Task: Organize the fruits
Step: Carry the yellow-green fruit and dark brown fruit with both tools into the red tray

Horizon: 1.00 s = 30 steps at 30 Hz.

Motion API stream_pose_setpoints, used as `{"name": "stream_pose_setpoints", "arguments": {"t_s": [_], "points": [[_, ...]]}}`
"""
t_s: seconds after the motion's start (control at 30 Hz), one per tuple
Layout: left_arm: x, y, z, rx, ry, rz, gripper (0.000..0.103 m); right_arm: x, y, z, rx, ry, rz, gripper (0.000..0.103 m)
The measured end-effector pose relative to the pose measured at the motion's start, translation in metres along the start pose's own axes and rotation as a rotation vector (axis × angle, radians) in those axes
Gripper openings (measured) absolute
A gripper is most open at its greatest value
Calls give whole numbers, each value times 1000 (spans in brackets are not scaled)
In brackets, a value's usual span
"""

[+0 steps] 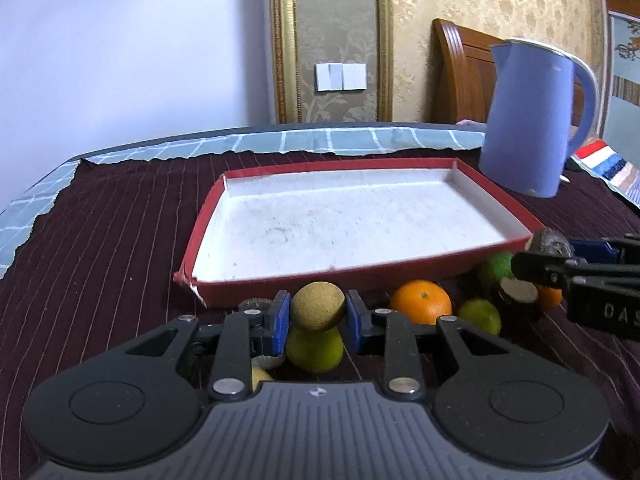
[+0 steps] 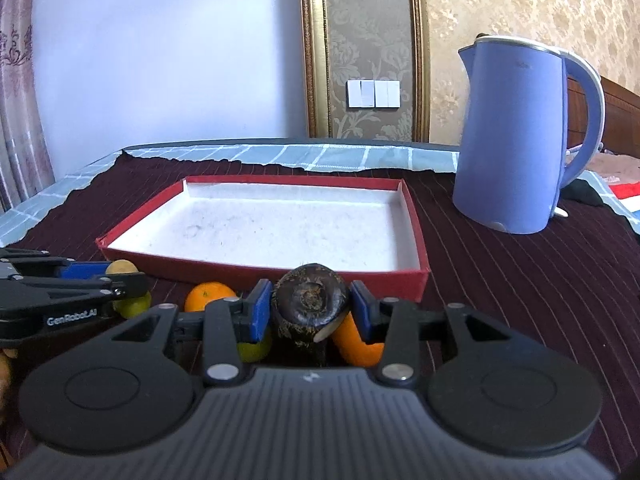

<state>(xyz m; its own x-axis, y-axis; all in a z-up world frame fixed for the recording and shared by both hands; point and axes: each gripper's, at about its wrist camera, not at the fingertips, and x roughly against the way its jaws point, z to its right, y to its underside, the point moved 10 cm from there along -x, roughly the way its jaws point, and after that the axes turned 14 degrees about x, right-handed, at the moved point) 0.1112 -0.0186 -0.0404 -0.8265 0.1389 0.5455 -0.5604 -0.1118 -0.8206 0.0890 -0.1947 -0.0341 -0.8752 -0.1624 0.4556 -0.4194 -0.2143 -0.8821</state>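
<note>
Our left tool [image 1: 318,314] grips a tan kiwi [image 1: 317,306] between its blue pads [image 1: 281,316], lifted just above a yellow-green lime [image 1: 316,350] at the near edge of the surface. Our right tool [image 2: 308,314] is clamped on a dark brown, rough-skinned fruit [image 2: 307,304], with an orange [image 2: 358,344] and a lime [image 2: 252,350] lying below it. Just beyond both tools we see the red tray [image 1: 400,270], white inside, holding nothing, sitting mid-surface on the dark striped cloth [image 1: 112,232]. More fruit lies along the tray's near wall: an orange [image 1: 421,301], a small lime [image 1: 480,314], a green lime [image 1: 496,268] and a cut brown piece [image 1: 519,290] toward the right edge. From the left wrist view, the right tool enters at the right edge, carrying its brown fruit close to the tray's near right corner. A blue kettle [image 2: 520,140] stands upright near the far right corner of the surface, apart from the tray.
</note>
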Motion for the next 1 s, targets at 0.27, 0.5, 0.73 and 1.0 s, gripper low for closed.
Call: {"name": "stream_pose_setpoints", "arguments": {"t_s": [0.27,0.5,0.73,1.0], "points": [[-21,-16,-1,11,-41,0,29,-15,-8,5,-27,10,5,40],[-23,-25,8,5,-25,8,29,-30,-22,4,-16,17,1,40],[-33,-36,16,1,-22,7,29,-42,-31,5,-13,20,-3,40],[-46,-44,20,-28,-43,5,29,-51,-35,6,-9,18,-9,40]]}}
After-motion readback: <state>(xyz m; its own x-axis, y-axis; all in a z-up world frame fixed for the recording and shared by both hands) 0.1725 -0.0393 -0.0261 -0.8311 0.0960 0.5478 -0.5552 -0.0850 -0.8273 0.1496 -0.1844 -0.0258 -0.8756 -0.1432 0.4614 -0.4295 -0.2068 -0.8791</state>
